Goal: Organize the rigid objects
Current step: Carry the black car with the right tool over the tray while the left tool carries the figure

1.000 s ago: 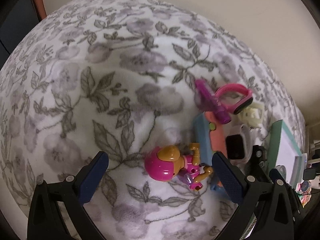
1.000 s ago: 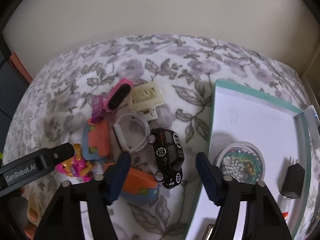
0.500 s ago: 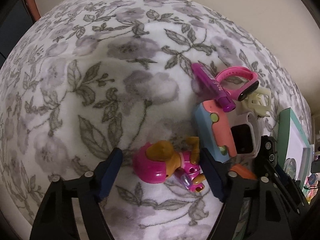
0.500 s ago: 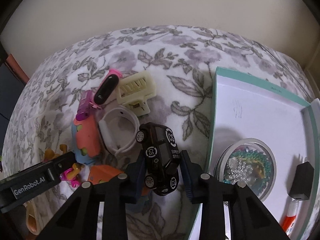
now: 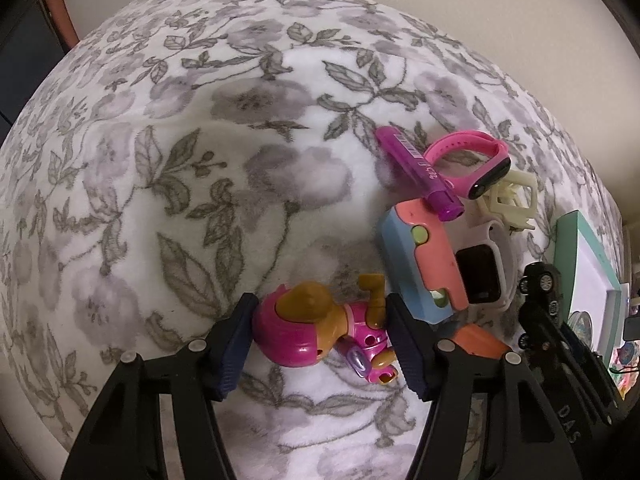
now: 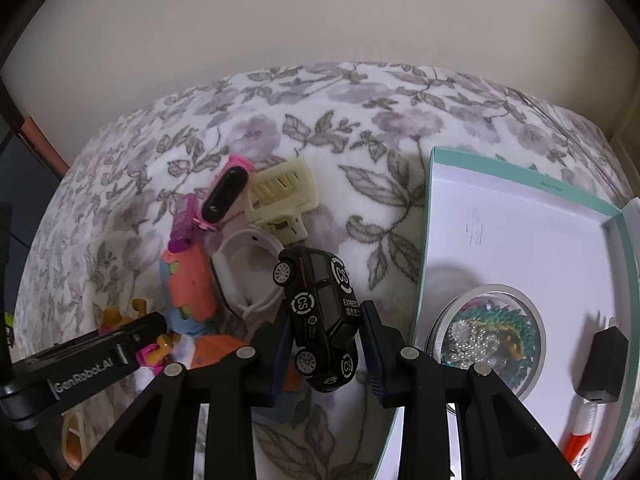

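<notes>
Toys (image 5: 420,256) lie on floral blanket (image 5: 200,160) below beige wall (image 6: 320,20)

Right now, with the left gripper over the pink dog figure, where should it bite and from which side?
Take the pink dog figure across its round helmeted head and upper body, coming straight down from above. It lies on its side on the floral blanket, and the left gripper already has a pad at each end of it. Avoid the thin tan legs; they offer little to pinch.
</notes>
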The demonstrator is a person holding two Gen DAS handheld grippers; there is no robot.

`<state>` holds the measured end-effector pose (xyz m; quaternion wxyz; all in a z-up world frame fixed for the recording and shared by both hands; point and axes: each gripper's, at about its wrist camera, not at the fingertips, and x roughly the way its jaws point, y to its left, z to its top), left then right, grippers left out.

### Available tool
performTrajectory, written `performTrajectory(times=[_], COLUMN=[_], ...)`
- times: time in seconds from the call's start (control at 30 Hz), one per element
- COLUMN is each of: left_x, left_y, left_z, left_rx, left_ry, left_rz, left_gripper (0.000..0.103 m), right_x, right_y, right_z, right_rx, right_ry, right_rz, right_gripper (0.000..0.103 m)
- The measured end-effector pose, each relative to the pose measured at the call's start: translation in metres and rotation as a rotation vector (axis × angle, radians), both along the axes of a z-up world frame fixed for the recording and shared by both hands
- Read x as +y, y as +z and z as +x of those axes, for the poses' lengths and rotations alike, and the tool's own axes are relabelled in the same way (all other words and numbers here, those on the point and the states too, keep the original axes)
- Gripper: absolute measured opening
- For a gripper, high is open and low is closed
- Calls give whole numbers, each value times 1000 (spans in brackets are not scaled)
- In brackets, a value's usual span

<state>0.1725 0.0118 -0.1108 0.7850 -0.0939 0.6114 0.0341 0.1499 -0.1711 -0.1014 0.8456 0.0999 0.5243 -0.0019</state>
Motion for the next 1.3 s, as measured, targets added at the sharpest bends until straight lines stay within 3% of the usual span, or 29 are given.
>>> performTrajectory(times=[0.3,0.67,0.97,1.3], left_x=[13,10,-40,-115], left_y=[24,90,130,131], left_z=[-6,-16,-31,-50], left_rx=[-42,-205,-314,-331], left_ry=[32,11,-121,-314], left_rz=[12,6,-35,-69], left_gripper=[66,66,66,66], right_x=[-9,-41,-89,-153], right_y=[26,84,116,129], right_z=[-4,-20,-42,-74], right_rx=[-55,-156,-199,-180], right_ry=[-9,-70,-154,-289], right_rz=[23,23,-37,-96], right_gripper=[34,34,34,34])
